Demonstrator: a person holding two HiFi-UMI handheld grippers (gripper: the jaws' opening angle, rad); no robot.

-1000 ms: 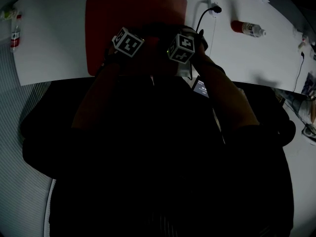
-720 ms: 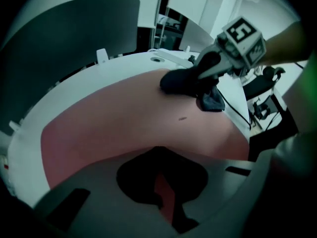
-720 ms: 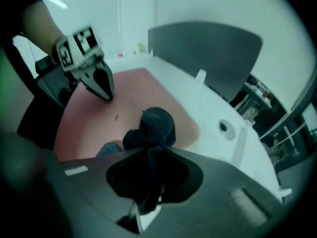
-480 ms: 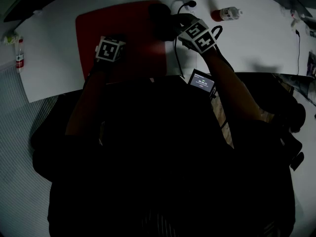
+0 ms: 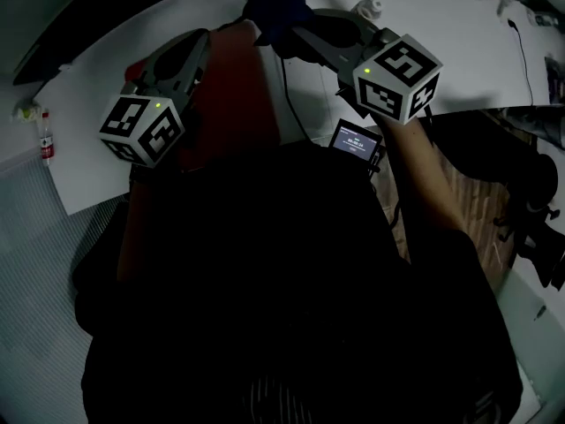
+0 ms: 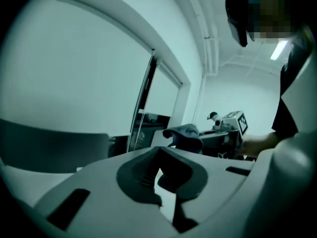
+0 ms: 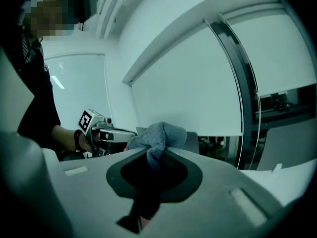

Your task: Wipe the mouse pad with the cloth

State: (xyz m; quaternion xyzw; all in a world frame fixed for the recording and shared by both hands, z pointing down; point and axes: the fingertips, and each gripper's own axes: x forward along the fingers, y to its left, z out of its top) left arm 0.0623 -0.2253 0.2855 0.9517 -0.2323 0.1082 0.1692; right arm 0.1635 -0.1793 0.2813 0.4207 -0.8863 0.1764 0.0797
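- Head view: both of your grippers have come up off the white table (image 5: 477, 34) and now sit high and close to the camera. Half a second ago they were low over the dark red rectangular mouse pad (image 5: 237, 95).
- The bunched blue-grey cloth (image 5: 275, 5) has left the pad with your right gripper (image 5: 296, 29). It now hangs in the air beyond the pad's far edge and touches nothing below.
- The pad itself has not moved. It lies flat on the table, between and under your two forearms.
- For the task, this reads as a break in the wiping or the end of a stroke. With the cloth off the surface, no wiping is happening now, and these pictures cannot show how clean the pad is.
- Right gripper view: it shows what the head view cannot. The jaws are clamped on a fold of the cloth right at their tips, and the rest bulges out above them.
- Left gripper view: your left gripper (image 5: 196, 42) has its jaws closed together with nothing between them. The cloth appears only across the gap, held in the other gripper.
- Neither gripper view shows the pad or the table, only walls, windows and ceiling, so both tools point roughly level. Only the head view places the pad.
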